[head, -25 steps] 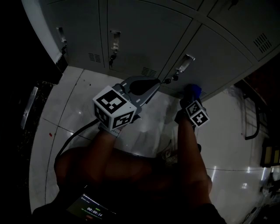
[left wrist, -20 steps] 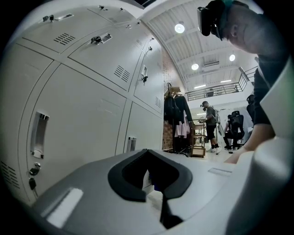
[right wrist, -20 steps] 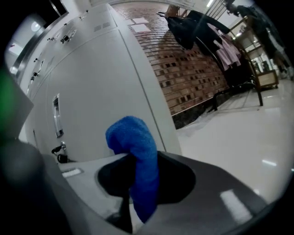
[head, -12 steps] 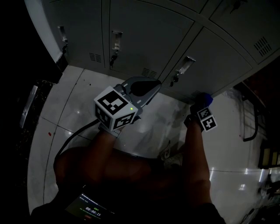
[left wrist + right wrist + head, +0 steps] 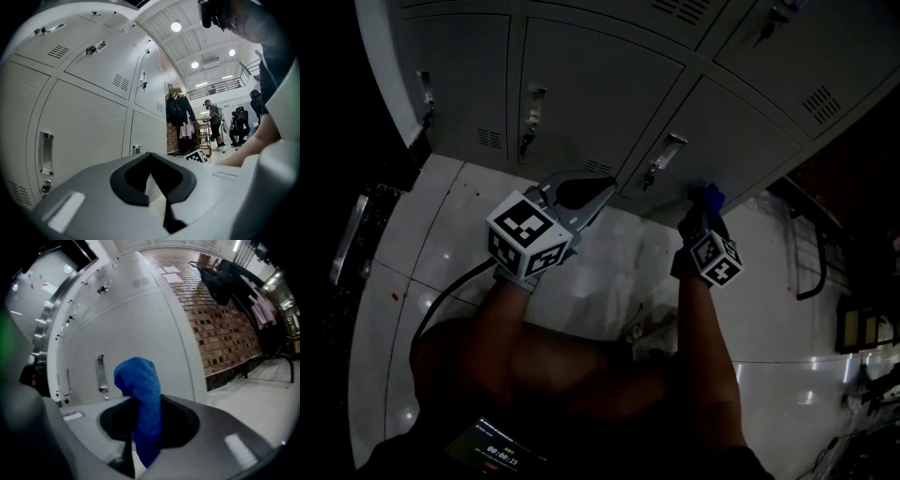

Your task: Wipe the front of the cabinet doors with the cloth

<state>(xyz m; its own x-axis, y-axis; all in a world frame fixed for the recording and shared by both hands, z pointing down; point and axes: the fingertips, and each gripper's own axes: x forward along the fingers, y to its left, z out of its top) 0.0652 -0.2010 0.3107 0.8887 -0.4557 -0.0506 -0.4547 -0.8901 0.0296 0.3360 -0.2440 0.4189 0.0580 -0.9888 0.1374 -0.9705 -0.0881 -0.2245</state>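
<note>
A blue cloth (image 5: 140, 399) sticks up from my right gripper (image 5: 140, 437), whose jaws are shut on it. In the head view the blue cloth (image 5: 709, 197) is at the bottom edge of a grey cabinet door (image 5: 741, 122), and the right gripper (image 5: 705, 208) points at that door. My left gripper (image 5: 581, 192) hangs in front of the lower doors to the left, shut and holding nothing. In the left gripper view its jaws (image 5: 157, 185) meet in front of a pale door (image 5: 84, 126).
The grey lockers (image 5: 581, 84) have latch handles (image 5: 532, 101) and vent slots. Below lies a glossy white tiled floor (image 5: 450, 234). A cable (image 5: 450, 291) trails from my left gripper. A brick wall (image 5: 225, 329) and a clothes rack (image 5: 180, 112) stand to the lockers' right.
My right gripper with the cloth swung out to the right along the door's bottom, then came back left. The left gripper has barely shifted.
</note>
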